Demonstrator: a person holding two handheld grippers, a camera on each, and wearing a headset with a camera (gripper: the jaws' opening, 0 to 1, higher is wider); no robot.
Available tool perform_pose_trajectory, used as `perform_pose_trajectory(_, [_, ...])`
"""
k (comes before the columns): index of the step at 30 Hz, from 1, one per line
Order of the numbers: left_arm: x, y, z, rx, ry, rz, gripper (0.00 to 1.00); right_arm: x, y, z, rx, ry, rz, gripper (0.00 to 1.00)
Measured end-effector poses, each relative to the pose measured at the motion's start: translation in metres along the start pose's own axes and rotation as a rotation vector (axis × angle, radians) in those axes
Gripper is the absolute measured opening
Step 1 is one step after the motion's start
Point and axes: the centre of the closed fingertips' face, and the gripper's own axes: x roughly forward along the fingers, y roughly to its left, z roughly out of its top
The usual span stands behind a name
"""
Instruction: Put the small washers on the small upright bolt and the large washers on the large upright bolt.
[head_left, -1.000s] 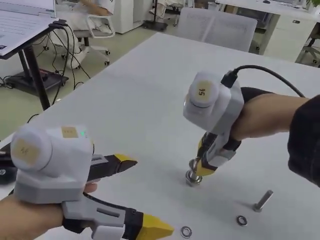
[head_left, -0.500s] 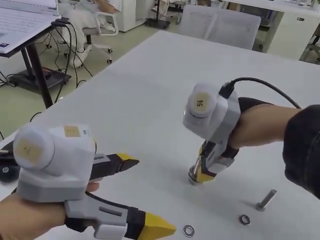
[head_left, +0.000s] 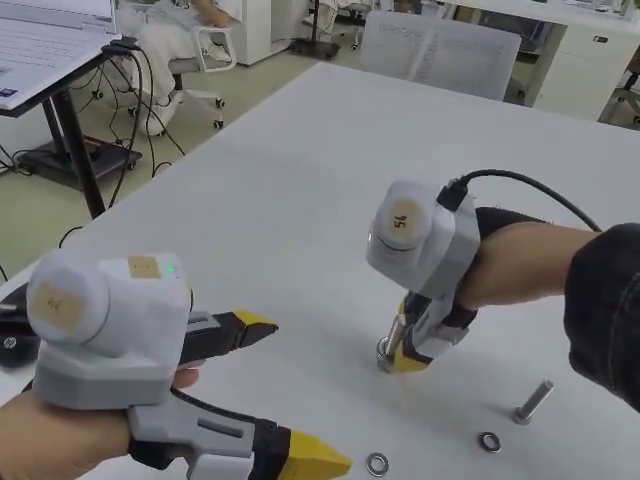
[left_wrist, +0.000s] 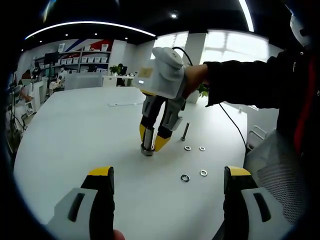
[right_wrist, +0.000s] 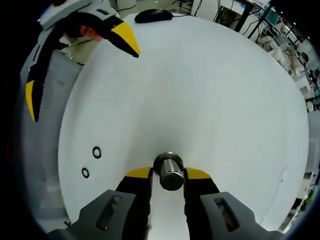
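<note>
Right gripper is clamped on the large upright bolt, which stands on the white table between its yellow-tipped jaws. Left gripper hangs with jaws spread wide, well apart from the bolt.

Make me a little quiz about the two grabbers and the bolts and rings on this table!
1. True or false: the left gripper is open, with nothing between its jaws.
2. In the left gripper view, how many washers lie loose on the table?
3. What is the right gripper clamped on? A: the large bolt. B: a washer. C: nothing.

Key: 1 true; 2 four; 3 A.
</note>
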Motion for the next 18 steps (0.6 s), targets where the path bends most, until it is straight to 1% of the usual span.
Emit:
perform_pose_trajectory(4, [0.000,-0.001,0.000,0.001,0.002,-0.001,0.91,-0.002,0.000,-0.002,0.011,-0.003,0.004,0.25])
perform_pose_trajectory(12, [0.000,-0.002,0.001,0.005,0.004,0.000,0.91,-0.009,-0.001,-0.008,0.029,-0.014,-0.004,0.26])
perform_pose_trajectory(18, [0.000,-0.003,0.002,0.009,0.005,-0.002,0.91,-0.015,0.000,-0.017,0.051,-0.016,-0.010,0.26])
